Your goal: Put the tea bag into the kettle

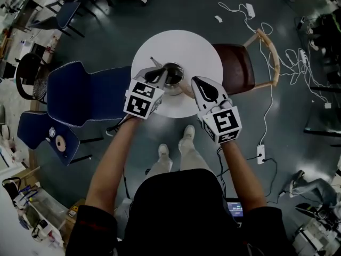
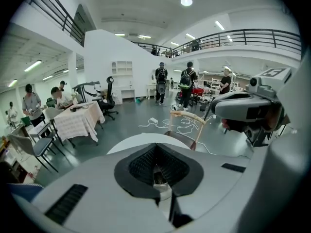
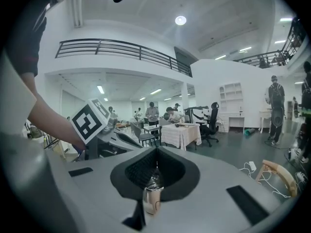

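- Over the round desk (image 1: 202,47), the left gripper (image 1: 159,74) jaws are clenched on a small pale scrap, apparently the tea bag (image 2: 157,176), at the kettle (image 1: 173,73) rim.
- The right gripper (image 1: 198,84) jaws grasp the kettle's tan handle (image 3: 152,198).
- The bag seems not yet dropped in, so its release remains.

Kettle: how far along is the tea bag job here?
Nothing looks finished. In hand: the right claw is shut on a beige piece, seemingly the handle of the kettle; the left claw is closed by its rim on something pale. Left: getting the tea bag in; none shows inside.
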A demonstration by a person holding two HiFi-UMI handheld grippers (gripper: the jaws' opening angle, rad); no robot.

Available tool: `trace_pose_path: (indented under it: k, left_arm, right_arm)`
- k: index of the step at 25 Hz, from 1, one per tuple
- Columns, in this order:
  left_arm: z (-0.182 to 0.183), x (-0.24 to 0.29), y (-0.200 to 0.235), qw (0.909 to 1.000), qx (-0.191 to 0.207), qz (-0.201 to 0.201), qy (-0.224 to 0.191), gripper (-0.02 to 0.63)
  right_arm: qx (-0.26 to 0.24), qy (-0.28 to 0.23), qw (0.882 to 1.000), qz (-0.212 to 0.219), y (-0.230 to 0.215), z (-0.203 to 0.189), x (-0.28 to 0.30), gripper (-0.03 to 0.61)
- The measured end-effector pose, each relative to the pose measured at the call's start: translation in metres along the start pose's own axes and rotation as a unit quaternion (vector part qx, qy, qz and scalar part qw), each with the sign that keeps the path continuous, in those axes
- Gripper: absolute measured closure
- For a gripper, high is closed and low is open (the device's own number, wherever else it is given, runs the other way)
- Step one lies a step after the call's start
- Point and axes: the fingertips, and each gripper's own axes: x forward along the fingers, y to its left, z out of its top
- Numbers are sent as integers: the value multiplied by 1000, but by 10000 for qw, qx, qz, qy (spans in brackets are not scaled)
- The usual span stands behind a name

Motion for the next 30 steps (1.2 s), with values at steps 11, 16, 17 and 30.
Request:
trace_pose_path:
  k: [11,16,17,30]
  left_arm:
    - [24,-72,-5,9950,-185,122,-970,598]
    - [25,-104,-6,9910,-329,132,-1290,598]
    - [26,-110,-7,9903,-343,128,-1339,598]
    - [25,-195,-23,9814,-208,80,-1909,598]
  right_arm:
    - [-391,-126,9991,62,41,38,-13,561]
    - [-509,-216,9985,20,59,53,-17,561]
    - [-538,-238,9983,16,63,57,-19,561]
    - [-873,-543,9946,-132,120,93,-46,561]
